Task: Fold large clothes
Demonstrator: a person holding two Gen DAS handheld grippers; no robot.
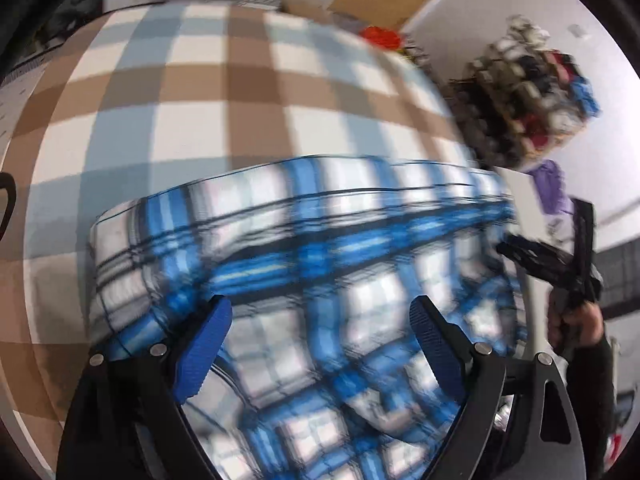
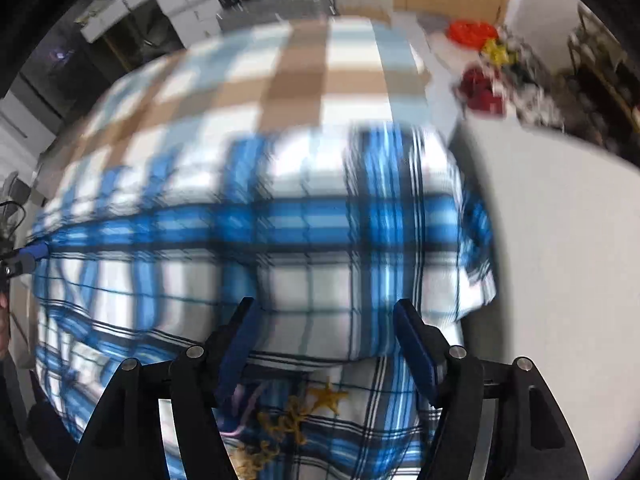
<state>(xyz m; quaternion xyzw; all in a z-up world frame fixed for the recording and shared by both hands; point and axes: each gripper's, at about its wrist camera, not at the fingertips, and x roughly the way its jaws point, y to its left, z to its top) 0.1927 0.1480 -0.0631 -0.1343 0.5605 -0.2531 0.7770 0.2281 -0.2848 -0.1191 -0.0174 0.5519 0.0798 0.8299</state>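
Observation:
A blue, white and black plaid garment [image 1: 320, 240] lies partly folded on the checked tablecloth [image 1: 180, 80], blurred in both views. My left gripper [image 1: 320, 312] hovers open just above its near layers, with nothing pinched between the blue pads. The right gripper [image 2: 325, 308] is also open, over a folded edge of the same garment [image 2: 304, 220]; a lower layer with yellow embroidery [image 2: 296, 416] shows beneath it. In the left wrist view the right gripper [image 1: 576, 264] appears at the right, held by a hand [image 1: 584, 320]. The left gripper's blue fingertip [image 2: 34, 254] peeks in at the right wrist view's left edge.
The tablecloth [image 2: 288, 72] in brown, pale blue and white extends beyond the garment. A heap of mixed clothes [image 1: 532, 92] and a red item [image 1: 380, 36] sit past the table's right side. A white surface [image 2: 560, 240] lies to the right. Cabinets stand behind.

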